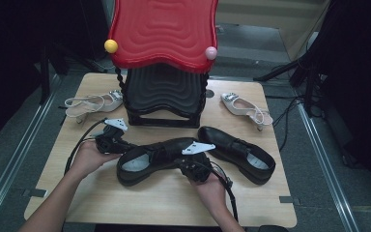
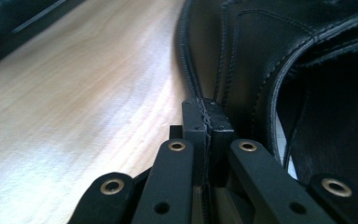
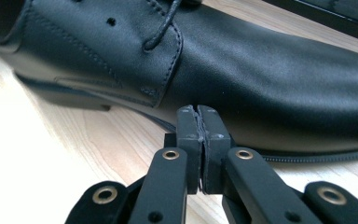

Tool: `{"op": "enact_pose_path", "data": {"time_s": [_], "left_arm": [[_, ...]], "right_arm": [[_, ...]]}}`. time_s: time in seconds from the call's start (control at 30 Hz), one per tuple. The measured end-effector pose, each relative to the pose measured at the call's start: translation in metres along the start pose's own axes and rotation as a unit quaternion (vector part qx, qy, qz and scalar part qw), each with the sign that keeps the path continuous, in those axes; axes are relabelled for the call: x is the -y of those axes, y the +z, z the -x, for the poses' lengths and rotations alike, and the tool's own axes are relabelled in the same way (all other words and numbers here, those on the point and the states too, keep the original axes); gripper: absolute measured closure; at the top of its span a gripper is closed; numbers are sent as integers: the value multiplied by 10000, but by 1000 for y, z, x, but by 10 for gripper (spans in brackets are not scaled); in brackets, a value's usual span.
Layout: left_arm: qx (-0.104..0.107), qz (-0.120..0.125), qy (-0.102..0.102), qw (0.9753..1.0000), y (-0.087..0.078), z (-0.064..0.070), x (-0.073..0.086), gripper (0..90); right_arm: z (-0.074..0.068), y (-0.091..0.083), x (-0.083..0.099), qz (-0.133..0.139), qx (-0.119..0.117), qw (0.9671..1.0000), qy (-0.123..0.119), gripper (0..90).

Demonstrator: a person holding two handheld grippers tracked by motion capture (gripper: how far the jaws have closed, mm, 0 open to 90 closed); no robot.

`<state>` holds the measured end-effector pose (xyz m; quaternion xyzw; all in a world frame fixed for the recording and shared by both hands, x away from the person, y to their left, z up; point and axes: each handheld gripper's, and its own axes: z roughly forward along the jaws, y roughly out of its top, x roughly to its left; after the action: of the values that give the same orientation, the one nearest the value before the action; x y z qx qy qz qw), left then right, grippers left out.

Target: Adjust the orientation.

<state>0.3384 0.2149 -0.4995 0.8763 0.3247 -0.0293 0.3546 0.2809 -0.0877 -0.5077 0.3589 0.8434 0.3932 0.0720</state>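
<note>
A black leather lace-up shoe (image 1: 154, 157) lies on the wooden table (image 1: 164, 198), heel to the left and toe to the right. My left gripper (image 1: 121, 144) is at its heel end; in the left gripper view the gripper (image 2: 207, 109) is shut with nothing between its jaws, tips against the shoe's (image 2: 261, 56) sole edge. My right gripper (image 1: 189, 163) is at the near side of the toe part. In the right gripper view the gripper (image 3: 197, 116) is also shut and empty, tips just short of the shoe's (image 3: 242, 60) sole edge below the laces.
A second black shoe (image 1: 236, 152) lies to the right, pointing to the near right. A white slingback heel (image 1: 94, 103) rests at the far left and another (image 1: 246, 107) at the far right. A black stand with a red wavy top (image 1: 164, 29) occupies the back middle.
</note>
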Motion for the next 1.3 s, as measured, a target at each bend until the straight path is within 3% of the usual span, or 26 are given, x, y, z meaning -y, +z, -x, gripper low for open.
{"op": "enact_pose_path", "data": {"time_s": [0.17,0.53,0.9,1.3], "left_arm": [[85,7,69,9999,5,10,-1,900],[146,53,-83,9998,10,23,2,900],[357,95,-140,9992,20,43,2,900],[352,272,-249,9987,37,66,-3,900]], "right_arm": [[6,-2,-2,-22,-53,9998,184,900],[14,-5,-5,-63,-98,9995,284,900],[26,-10,-7,-153,-1,9988,472,900],[42,-16,-8,-161,204,9976,647,900]]}}
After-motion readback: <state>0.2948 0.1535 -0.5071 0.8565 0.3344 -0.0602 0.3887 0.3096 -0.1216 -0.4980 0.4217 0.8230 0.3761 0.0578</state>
